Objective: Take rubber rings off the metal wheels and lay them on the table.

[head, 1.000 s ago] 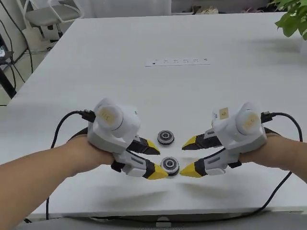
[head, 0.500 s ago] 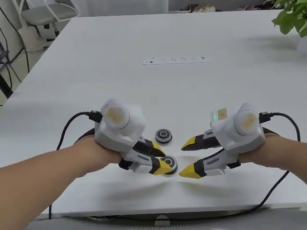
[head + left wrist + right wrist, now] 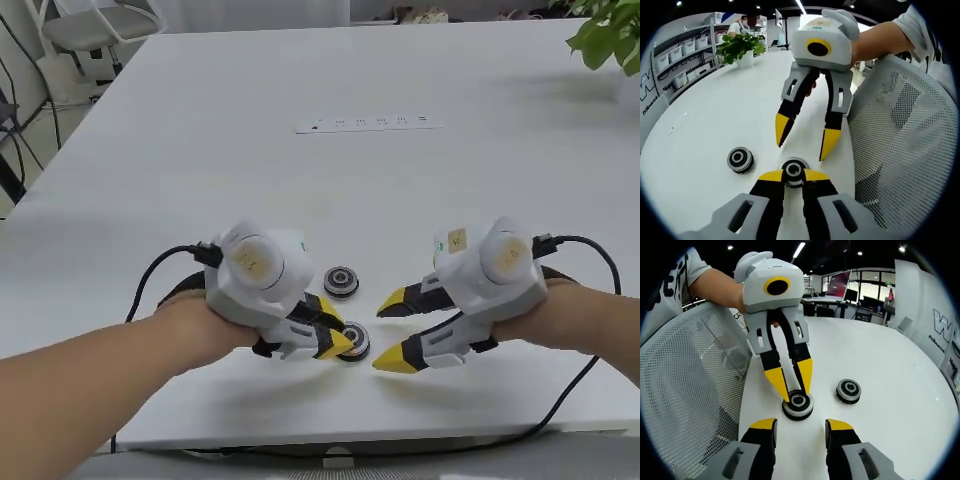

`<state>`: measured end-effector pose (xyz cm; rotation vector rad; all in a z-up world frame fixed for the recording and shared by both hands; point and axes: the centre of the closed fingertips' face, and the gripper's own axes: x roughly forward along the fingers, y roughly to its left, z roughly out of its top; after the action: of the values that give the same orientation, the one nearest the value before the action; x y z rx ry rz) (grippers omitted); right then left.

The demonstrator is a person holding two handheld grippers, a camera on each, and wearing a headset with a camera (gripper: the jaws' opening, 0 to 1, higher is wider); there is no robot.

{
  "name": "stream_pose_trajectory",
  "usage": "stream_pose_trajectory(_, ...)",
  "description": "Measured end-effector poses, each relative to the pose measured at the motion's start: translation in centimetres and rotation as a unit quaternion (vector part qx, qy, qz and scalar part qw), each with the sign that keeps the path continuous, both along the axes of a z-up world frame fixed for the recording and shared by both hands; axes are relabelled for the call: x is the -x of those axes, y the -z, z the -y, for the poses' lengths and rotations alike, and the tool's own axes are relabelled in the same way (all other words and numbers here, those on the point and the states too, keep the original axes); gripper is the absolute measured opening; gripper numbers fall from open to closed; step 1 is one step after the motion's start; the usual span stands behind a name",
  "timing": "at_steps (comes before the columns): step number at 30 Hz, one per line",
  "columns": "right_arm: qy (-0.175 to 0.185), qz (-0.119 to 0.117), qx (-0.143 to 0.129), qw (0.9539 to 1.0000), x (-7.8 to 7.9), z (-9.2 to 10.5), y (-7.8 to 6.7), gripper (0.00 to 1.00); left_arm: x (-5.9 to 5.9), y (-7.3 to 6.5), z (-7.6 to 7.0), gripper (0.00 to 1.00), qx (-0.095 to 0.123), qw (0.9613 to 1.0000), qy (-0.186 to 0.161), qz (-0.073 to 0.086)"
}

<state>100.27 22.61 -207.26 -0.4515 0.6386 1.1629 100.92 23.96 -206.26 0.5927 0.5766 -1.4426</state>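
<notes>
Left gripper (image 3: pixel 338 330): your jaws are closed on the near wheel (image 3: pixel 798 405), its black ring (image 3: pixel 798 417) in place, on the table (image 3: pixel 300 180). Right gripper (image 3: pixel 385 335): your jaws stand apart, just beside that wheel. Second wheel (image 3: pixel 341 281): lies free, close behind.

Lying flat, near metal wheel (image 3: pixel 356 343) with black rubber ring (image 3: pixel 799 415) on, far metal wheel (image 3: pixel 341 281) just beyond.

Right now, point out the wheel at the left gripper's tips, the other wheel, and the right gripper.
near wheel (image 3: pixel 798 405), right gripper view, on its front face just below the hub.
far wheel (image 3: pixel 341 281), head view, on its centre hub.
right gripper (image 3: pixel 384 335), head view, midway between its yellow fingertips.
</notes>
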Motion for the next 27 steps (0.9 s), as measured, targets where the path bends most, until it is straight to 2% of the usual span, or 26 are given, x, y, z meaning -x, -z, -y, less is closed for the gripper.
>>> stream_pose_trajectory(7, 0.013, -0.008, -0.016, 0.9998, -0.6, -0.9, -0.5, 0.35, -0.1, 0.0, 0.1, 0.07, 0.001, 1.0000, -0.004, 0.005)
stream_pose_trajectory(10, 0.018, -0.017, -0.016, 0.9996, -0.8, -0.9, -0.5, 0.30, -0.2, 0.1, 0.1, 0.07, 0.002, 1.0000, -0.004, 0.004)
stream_pose_trajectory(20, 0.014, -0.025, -0.005, 0.9996, -0.4, -1.1, 0.2, 0.24, -0.2, 0.0, 0.0, 0.07, 0.011, 0.9999, -0.007, 0.002)
stream_pose_trajectory(22, 0.006, -0.019, 0.006, 0.9998, -0.3, -1.2, 0.4, 0.22, -0.2, 0.0, 0.0, 0.07, 0.012, 0.9999, -0.007, 0.001)
stream_pose_trajectory(27, -0.002, -0.011, 0.010, 0.9999, -0.2, -1.5, 0.4, 0.20, -0.2, 0.0, -0.1, 0.07, 0.020, 0.9998, -0.006, 0.001)
